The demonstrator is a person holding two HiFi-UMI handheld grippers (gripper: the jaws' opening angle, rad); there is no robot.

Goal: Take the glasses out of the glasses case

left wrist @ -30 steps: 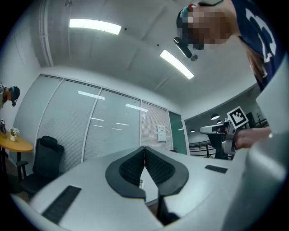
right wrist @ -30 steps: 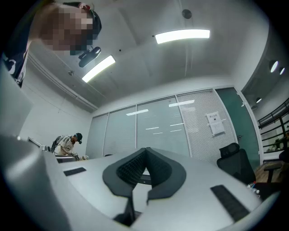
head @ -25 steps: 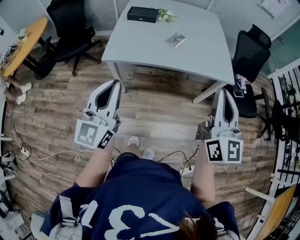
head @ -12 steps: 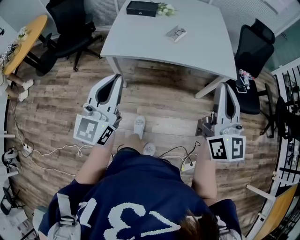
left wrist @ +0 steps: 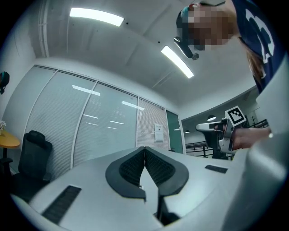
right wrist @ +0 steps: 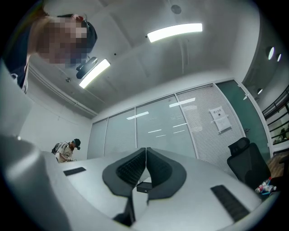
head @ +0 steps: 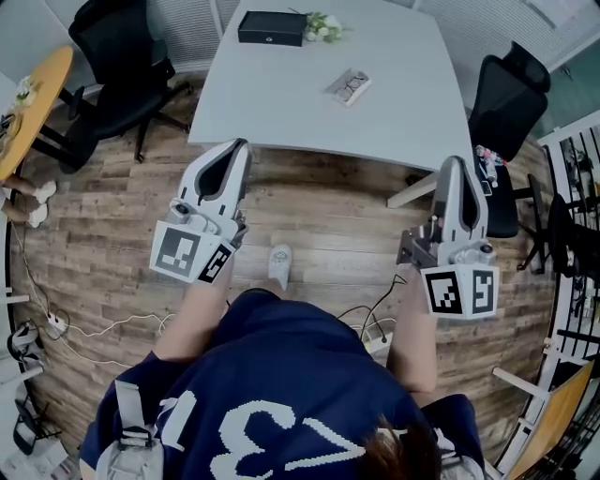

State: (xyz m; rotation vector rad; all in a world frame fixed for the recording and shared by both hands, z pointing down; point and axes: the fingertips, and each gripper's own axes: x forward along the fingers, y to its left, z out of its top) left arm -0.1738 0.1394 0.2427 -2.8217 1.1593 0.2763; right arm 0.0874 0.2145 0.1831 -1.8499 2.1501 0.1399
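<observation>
A black glasses case [head: 272,27] lies at the far edge of the white table [head: 281,94]. A small pale item that looks like folded glasses [head: 350,85] rests near the table's middle. I hold both grippers out over the wooden floor, short of the table's near edge. My left gripper [head: 234,148] is shut and empty, and its pads meet tip to tip in the left gripper view [left wrist: 144,149]. My right gripper [head: 453,165] is also shut on nothing [right wrist: 146,149]. A small black box [right wrist: 143,187] shows far off through the slot under its pads.
Black office chairs stand at the table's left [head: 117,52] and right [head: 506,94]. A yellow round table [head: 33,94] is at the far left. Cables [head: 66,323] trail on the floor. A small flower bunch [head: 324,28] sits beside the case. Another person [right wrist: 67,151] stands in the distance.
Both grippers have moved forward toward the table together with the person's step. The table's near edge now lies closer to the fingertips. Both pairs of jaws stayed shut.
</observation>
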